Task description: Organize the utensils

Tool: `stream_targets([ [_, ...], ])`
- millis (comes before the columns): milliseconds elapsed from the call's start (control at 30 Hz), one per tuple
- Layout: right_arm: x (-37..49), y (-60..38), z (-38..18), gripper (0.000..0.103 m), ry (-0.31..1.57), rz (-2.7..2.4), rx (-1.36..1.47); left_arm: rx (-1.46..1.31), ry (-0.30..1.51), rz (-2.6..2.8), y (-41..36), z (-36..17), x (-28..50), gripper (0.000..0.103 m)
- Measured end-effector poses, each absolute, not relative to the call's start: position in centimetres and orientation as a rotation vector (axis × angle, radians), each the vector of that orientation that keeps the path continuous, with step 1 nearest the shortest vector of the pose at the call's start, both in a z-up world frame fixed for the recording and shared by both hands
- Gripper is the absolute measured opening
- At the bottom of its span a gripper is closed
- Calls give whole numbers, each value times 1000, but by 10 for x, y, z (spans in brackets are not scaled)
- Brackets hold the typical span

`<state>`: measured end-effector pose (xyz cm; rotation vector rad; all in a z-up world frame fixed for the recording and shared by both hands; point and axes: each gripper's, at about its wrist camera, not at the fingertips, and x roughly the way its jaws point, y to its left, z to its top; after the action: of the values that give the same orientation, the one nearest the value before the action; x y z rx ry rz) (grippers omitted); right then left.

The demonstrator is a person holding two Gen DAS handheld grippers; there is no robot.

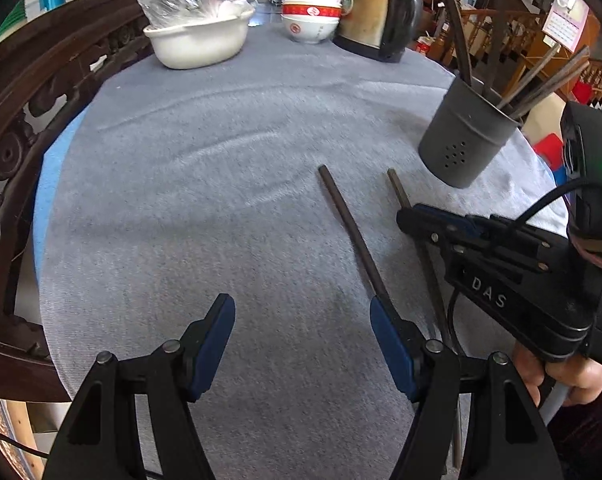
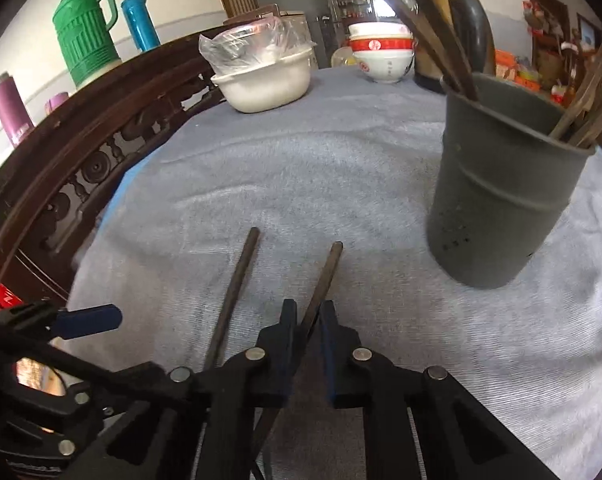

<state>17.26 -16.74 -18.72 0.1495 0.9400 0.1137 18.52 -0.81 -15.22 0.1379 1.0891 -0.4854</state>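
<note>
Two dark chopsticks lie on the grey cloth (image 1: 181, 200). My right gripper (image 2: 309, 314) is shut on the right chopstick (image 2: 328, 268), its blue pads pinching the shaft a little behind the far end. The left chopstick (image 2: 239, 272) lies free beside it. In the left wrist view my left gripper (image 1: 301, 308) stands open with nothing between its fingers; the free chopstick (image 1: 349, 228) runs under its right finger (image 1: 389, 340). The right gripper (image 1: 411, 216) reaches in from the right over the other chopstick (image 1: 397, 186). A grey metal holder (image 2: 501, 200) (image 1: 461, 140) with several chopsticks stands upright just beyond.
At the far side of the table stand a white basin with a plastic bag (image 1: 197, 44), stacked red-and-white bowls (image 1: 311, 16) and a brass-coloured kettle (image 1: 381, 12). A carved dark wooden rail (image 1: 21, 120) borders the left edge. A hand (image 1: 561, 376) holds the right gripper's handle.
</note>
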Motion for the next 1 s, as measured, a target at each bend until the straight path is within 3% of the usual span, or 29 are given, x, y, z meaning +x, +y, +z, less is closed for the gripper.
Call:
stream_targets([
  [267, 153, -197, -182, 12, 881, 105, 180, 123, 1139, -553, -23, -153, 187, 71],
  [600, 139, -255, -193, 16, 793, 201, 568, 190, 1169, -539, -48, -164, 184, 70],
  [733, 136, -262, -192, 16, 768, 211, 609, 214, 1165, -533, -54, -165, 182, 44],
  [1000, 138, -271, -199, 17, 762, 185, 669, 324, 1102, -495, -72, -152, 170, 44],
])
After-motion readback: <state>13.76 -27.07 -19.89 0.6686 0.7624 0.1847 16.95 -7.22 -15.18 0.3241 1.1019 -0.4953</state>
